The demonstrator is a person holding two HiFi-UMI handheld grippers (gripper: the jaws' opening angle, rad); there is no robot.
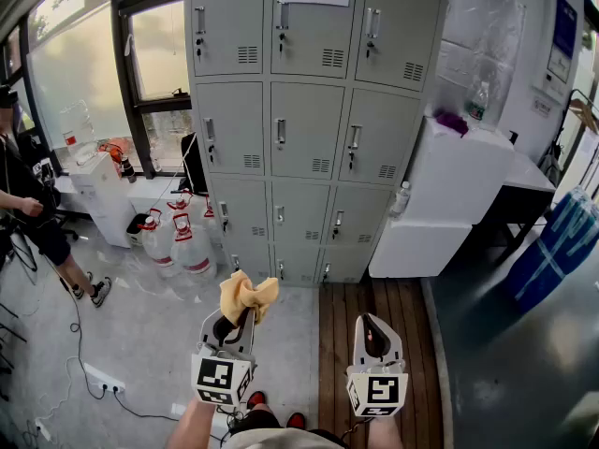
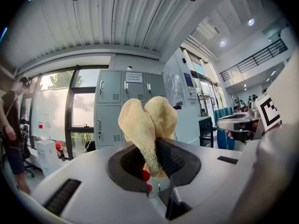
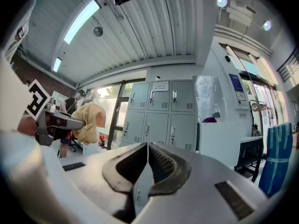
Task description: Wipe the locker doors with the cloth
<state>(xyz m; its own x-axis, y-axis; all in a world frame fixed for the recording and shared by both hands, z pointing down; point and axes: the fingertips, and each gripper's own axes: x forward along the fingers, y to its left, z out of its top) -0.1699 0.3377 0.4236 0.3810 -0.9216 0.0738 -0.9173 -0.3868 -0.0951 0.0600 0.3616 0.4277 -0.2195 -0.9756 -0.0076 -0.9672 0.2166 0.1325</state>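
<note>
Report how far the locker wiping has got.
Done: the yellow cloth is picked up, clamped in the left gripper. In hand: the cloth is held up facing the lockers, well short of them and touching no door. Left: the wiping itself, on every door. The right gripper is shut and empty.

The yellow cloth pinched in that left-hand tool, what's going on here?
A person stands back from a bank of grey lockers, holding a gripper in each hand. The left gripper is shut on a yellow cloth, which bunches up above it. The right gripper is shut with nothing in it. Neither one touches the locker doors, so no wiping is under way at this moment.
</note>
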